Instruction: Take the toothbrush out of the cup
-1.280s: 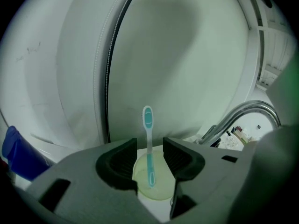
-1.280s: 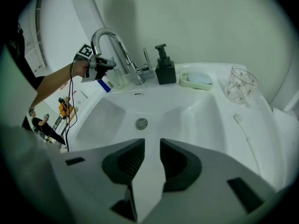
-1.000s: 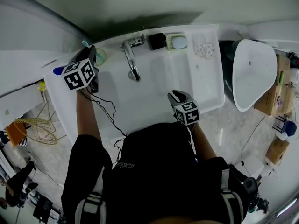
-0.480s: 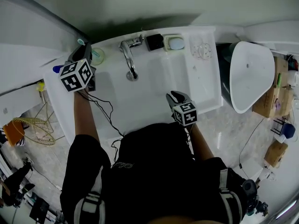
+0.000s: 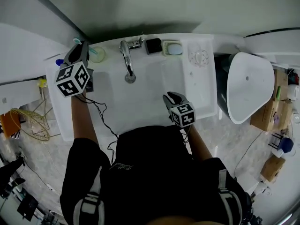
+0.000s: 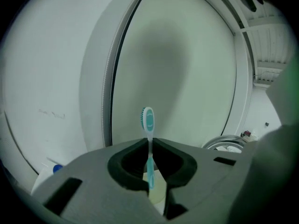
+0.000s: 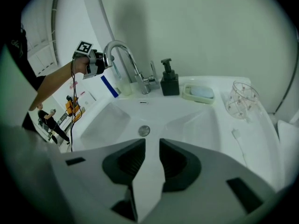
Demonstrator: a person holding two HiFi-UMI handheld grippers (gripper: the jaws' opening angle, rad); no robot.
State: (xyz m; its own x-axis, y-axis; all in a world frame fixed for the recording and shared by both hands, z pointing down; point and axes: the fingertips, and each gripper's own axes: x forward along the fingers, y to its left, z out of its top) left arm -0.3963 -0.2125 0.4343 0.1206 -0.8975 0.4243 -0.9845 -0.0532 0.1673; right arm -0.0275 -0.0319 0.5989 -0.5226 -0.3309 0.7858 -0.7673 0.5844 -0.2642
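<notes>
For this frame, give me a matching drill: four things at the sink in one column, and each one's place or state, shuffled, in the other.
Things
1. toothbrush
2. soap dispenser
3. right gripper
4. clear glass

Places or states
A. open and empty, above the basin
B. black, just right of the faucet
C. standing right of the soap dish
D. pinched in the left gripper

Pairs: 1-D, 2-B, 3-A, 4-C.

The left gripper's jaws have just been closing, with the toothbrush between them.
</notes>
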